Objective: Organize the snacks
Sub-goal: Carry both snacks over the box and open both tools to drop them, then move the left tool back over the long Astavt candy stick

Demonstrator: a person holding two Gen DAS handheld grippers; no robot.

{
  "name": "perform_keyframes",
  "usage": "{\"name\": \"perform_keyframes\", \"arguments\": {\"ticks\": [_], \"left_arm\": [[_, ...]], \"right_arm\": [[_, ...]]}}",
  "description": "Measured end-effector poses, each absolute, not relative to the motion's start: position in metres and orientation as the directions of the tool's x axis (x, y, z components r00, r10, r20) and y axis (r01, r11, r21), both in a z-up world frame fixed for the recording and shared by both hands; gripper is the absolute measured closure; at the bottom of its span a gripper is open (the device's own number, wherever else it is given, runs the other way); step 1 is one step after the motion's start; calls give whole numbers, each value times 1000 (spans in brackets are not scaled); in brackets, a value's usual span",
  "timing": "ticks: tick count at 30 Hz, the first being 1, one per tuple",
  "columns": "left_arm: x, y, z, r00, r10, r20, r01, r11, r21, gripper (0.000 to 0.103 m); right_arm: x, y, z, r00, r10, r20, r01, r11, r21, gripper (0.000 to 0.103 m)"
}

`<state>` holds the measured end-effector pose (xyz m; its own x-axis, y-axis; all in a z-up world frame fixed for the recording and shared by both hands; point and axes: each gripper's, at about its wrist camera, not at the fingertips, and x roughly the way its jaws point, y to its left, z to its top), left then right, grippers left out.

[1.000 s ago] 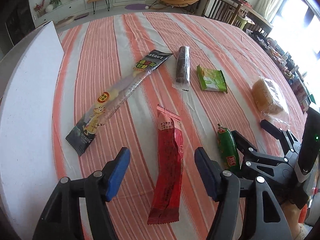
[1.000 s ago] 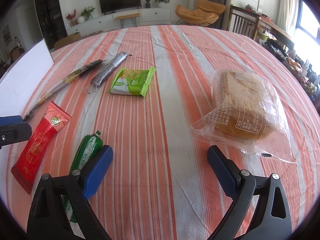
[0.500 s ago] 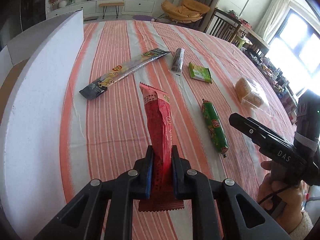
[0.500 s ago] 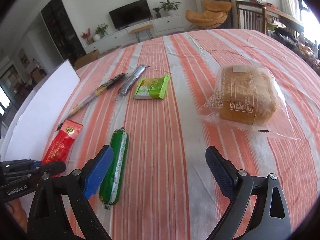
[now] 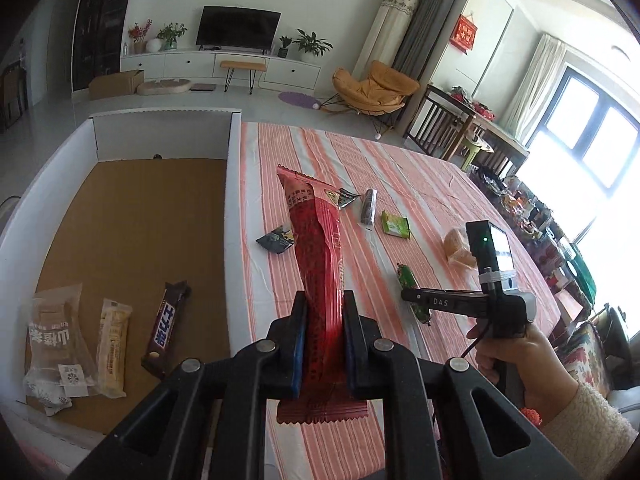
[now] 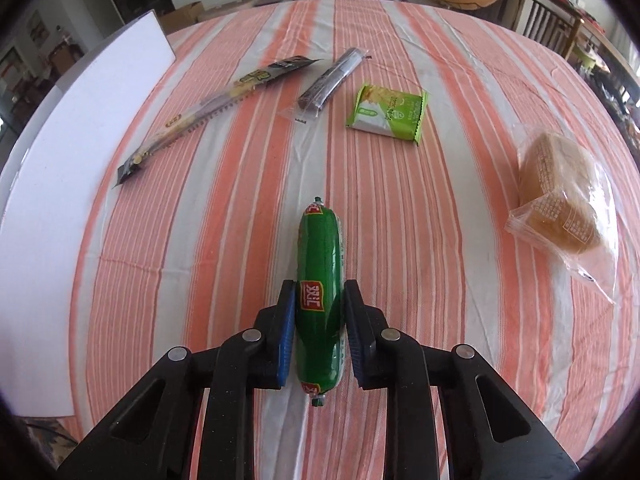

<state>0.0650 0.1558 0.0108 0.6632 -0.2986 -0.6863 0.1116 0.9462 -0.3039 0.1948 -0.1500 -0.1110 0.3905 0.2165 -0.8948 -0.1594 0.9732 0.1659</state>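
Note:
My left gripper [image 5: 324, 304] is shut on a long red snack packet [image 5: 316, 232] and holds it up in the air, its far end pointing away, beside the white wall of a cardboard box [image 5: 234, 200]. On the striped tablecloth lies a green sausage [image 6: 320, 248]. My right gripper [image 6: 320, 292] points down at it. Its jaws are closing, and both blue pads press the sausage's sides. The left wrist view shows that gripper [image 5: 416, 300] from the side, held by a hand [image 5: 516, 356] over the sausage [image 5: 406, 274].
The box floor holds a dark chocolate bar [image 5: 166, 330], a cream packet [image 5: 114, 346] and a clear bag [image 5: 52, 340]. On the cloth lie a long yellow-and-black packet [image 6: 224, 100], a dark stick [image 6: 332, 78], a green square packet [image 6: 388, 114] and bagged bread [image 6: 560, 192].
My left gripper shut on the red packet and lifted it off the cloth toward the box. My right gripper moved left over the green sausage and closed on it.

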Motion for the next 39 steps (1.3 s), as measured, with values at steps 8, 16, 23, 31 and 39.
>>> {"name": "perform_keyframes", "arguments": {"ticks": [8,16,23,31,39], "left_arm": [[45,262,14,705,-89,-703,-124,961,-246,88],[44,311,-3,682,54,-729,-274,944,-186,88],[42,304,-17,638,183,-748,-330,943,-50,27],[44,240,5,731,19,-682,-163,976,-147,18],[72,83,-1,642,-322,-696,226,947,-230,6]], "right_arm": [[159,-162,-48,431,626,-650,-167,763,624,79],[120,-8,33,266,814,-516,-491,575,655,79],[106,47,16,221,826,-518,-551,544,633,41],[112,-56,-1,645,472,-601,-432,874,223,29],[124,-163,-90,702,55,-710,-79,997,0,30]]}}
